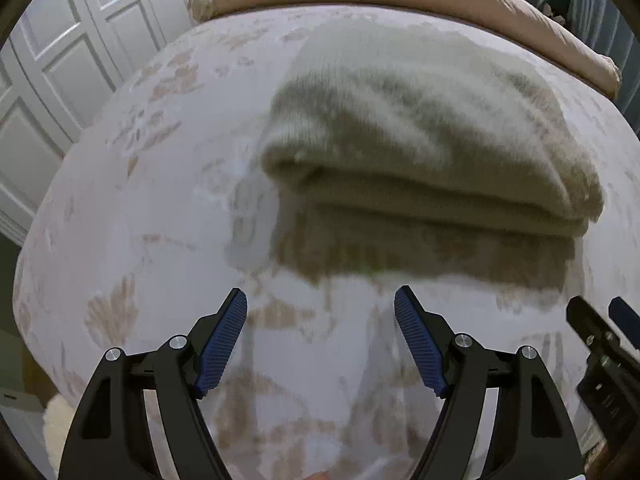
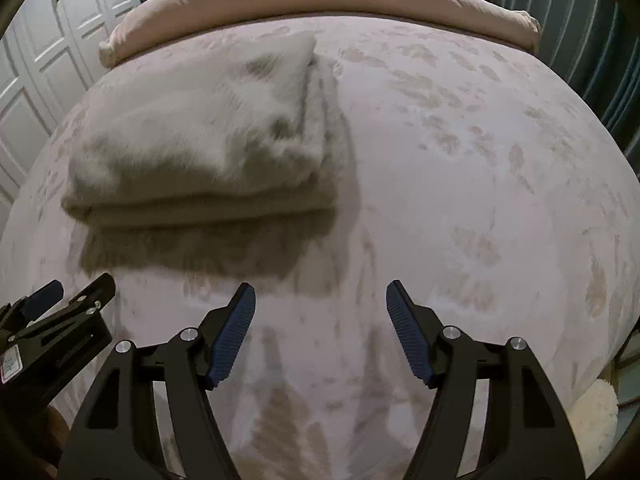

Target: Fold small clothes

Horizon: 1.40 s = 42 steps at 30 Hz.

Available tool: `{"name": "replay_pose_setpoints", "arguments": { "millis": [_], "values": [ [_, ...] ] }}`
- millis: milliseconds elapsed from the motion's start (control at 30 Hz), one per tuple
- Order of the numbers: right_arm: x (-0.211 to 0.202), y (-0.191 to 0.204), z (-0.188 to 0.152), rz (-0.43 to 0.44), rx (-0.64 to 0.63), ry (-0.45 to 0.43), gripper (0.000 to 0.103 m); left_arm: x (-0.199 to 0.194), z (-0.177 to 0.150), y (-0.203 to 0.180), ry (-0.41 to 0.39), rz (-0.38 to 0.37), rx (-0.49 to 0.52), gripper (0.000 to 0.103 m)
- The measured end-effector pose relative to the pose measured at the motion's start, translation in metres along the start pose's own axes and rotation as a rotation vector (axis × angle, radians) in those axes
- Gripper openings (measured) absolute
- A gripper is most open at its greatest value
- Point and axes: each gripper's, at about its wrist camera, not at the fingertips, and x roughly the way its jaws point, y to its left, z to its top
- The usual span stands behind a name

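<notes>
A beige knitted garment (image 1: 432,152) lies folded in a thick stack on the patterned bed cover (image 1: 160,208). It also shows in the right wrist view (image 2: 200,140), at the left. My left gripper (image 1: 320,304) is open and empty, hovering a short way in front of the garment's near edge. My right gripper (image 2: 320,300) is open and empty, in front of and to the right of the garment. The right gripper's tip shows at the right edge of the left wrist view (image 1: 600,328). The left gripper's tip shows at the left edge of the right wrist view (image 2: 68,300).
A pink duvet (image 2: 320,0) is bunched across the far end of the bed. White panelled wardrobe doors (image 1: 60,60) stand to the left. A dark teal curtain (image 2: 580,40) hangs at the right. A fluffy cream thing (image 2: 592,412) sits by the bed's right edge.
</notes>
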Motion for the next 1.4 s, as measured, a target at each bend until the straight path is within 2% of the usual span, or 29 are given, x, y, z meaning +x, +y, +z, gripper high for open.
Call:
{"name": "replay_pose_setpoints", "arguments": {
  "millis": [133, 267, 400, 533, 567, 667, 767, 833, 933, 967, 1000, 1100, 1133, 1200, 1267, 1400],
  "values": [
    [0.008, 0.009, -0.011, 0.005, -0.025, 0.033, 0.067, 0.001, -0.008, -0.001, -0.007, 0.006, 0.012, 0.076],
    [0.01, 0.017, -0.016, -0.018, -0.065, 0.028, 0.07, 0.002, -0.012, -0.002, -0.007, 0.013, 0.019, 0.081],
    [0.014, 0.015, -0.015, -0.013, -0.055, 0.041, 0.076, 0.002, -0.012, -0.003, -0.003, 0.02, 0.023, 0.083],
    [0.009, 0.014, -0.013, -0.003, -0.047, 0.041, 0.075, 0.0, -0.01, -0.002, 0.002, 0.013, 0.016, 0.082],
    [0.0, 0.013, -0.01, 0.026, -0.03, 0.022, 0.075, -0.004, -0.009, -0.001, 0.001, 0.003, 0.008, 0.082],
    [-0.02, 0.014, 0.006, 0.041, -0.029, -0.047, 0.075, -0.021, 0.002, 0.006, -0.043, -0.025, -0.023, 0.082],
    [-0.034, 0.014, 0.038, 0.077, -0.025, -0.112, 0.074, -0.038, 0.028, 0.015, -0.104, -0.06, -0.049, 0.082],
    [-0.031, 0.013, 0.054, 0.059, -0.03, -0.128, 0.068, -0.044, 0.051, 0.024, -0.149, -0.046, -0.071, 0.082],
    [-0.005, 0.011, 0.076, -0.039, -0.098, -0.115, 0.067, -0.03, 0.076, 0.031, -0.164, 0.016, -0.047, 0.082],
    [0.009, 0.003, 0.081, -0.096, -0.107, -0.101, 0.067, -0.019, 0.082, 0.034, -0.149, 0.045, -0.04, 0.082],
    [0.031, -0.012, 0.086, -0.112, -0.089, -0.059, 0.068, -0.002, 0.088, 0.038, -0.119, 0.064, -0.022, 0.085],
    [0.061, -0.042, 0.094, -0.085, -0.019, 0.002, 0.078, 0.031, 0.089, 0.043, -0.056, 0.038, 0.019, 0.095],
    [0.063, -0.045, 0.096, -0.077, -0.016, 0.01, 0.08, 0.032, 0.088, 0.044, -0.072, 0.059, 0.03, 0.098],
    [0.065, -0.047, 0.098, -0.073, -0.019, 0.02, 0.081, 0.029, 0.084, 0.042, -0.09, 0.081, 0.062, 0.098],
    [0.061, -0.045, 0.099, -0.071, -0.02, 0.023, 0.081, 0.028, 0.083, 0.045, -0.083, 0.073, 0.045, 0.098],
    [0.018, -0.032, 0.092, -0.008, 0.009, -0.043, 0.078, 0.006, 0.08, 0.046, -0.111, 0.061, 0.003, 0.092]
  ]
}}
